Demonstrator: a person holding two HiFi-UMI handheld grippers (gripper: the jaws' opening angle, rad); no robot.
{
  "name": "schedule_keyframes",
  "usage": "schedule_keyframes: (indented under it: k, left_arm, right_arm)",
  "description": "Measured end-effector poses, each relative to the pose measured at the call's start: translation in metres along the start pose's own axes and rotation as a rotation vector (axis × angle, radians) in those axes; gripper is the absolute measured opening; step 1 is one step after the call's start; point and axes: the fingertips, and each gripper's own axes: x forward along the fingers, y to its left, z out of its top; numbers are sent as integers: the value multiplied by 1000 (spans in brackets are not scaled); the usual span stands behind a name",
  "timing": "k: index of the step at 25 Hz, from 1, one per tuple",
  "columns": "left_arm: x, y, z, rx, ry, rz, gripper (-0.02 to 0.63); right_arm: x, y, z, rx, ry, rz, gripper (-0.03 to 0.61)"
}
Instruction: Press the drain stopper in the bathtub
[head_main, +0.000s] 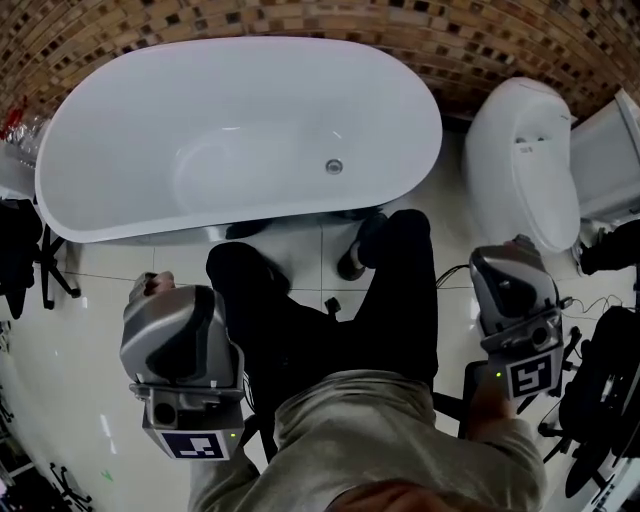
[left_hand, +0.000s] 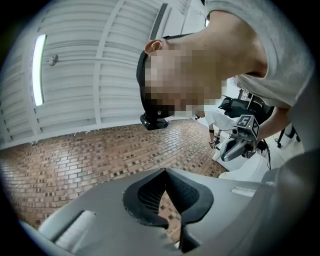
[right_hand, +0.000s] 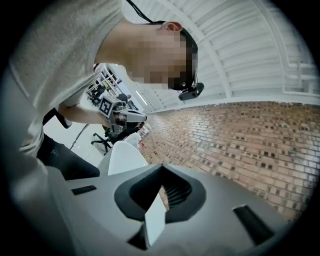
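A white oval bathtub (head_main: 100, 120) stands against the mosaic wall in the head view. Its round metal drain stopper (head_main: 334, 166) sits in the tub floor, right of centre. I stand in front of the tub on the tiled floor. My left gripper (head_main: 150, 285) hangs low by my left leg, well short of the tub rim. My right gripper (head_main: 520, 248) hangs by my right side, near the toilet. Both point upward, so the gripper views show ceiling and wall. The left gripper's (left_hand: 167, 172) jaws are together, and so are the right gripper's (right_hand: 162, 167); both hold nothing.
A white toilet (head_main: 520, 160) with its cistern (head_main: 610, 150) stands right of the tub. Black office chairs sit at the far left (head_main: 20, 250) and at the right (head_main: 600, 400). Brown mosaic tile wall (head_main: 300, 20) runs behind the tub. My dark trouser legs (head_main: 380, 300) fill the middle.
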Motion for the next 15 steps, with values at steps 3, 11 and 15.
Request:
schedule_keyframes:
  k: [3, 11, 15]
  left_arm:
    - [4, -1, -17, -20, 32, -9, 9]
    - [18, -9, -66, -69, 115, -31, 9]
    - [27, -20, -91, -89, 155, -71, 9]
  right_arm:
    - [5, -3, -14, 36, 18, -5, 0]
    - [21, -16, -55, 189, -6, -6, 0]
    - [32, -22, -80, 252, -5, -12, 0]
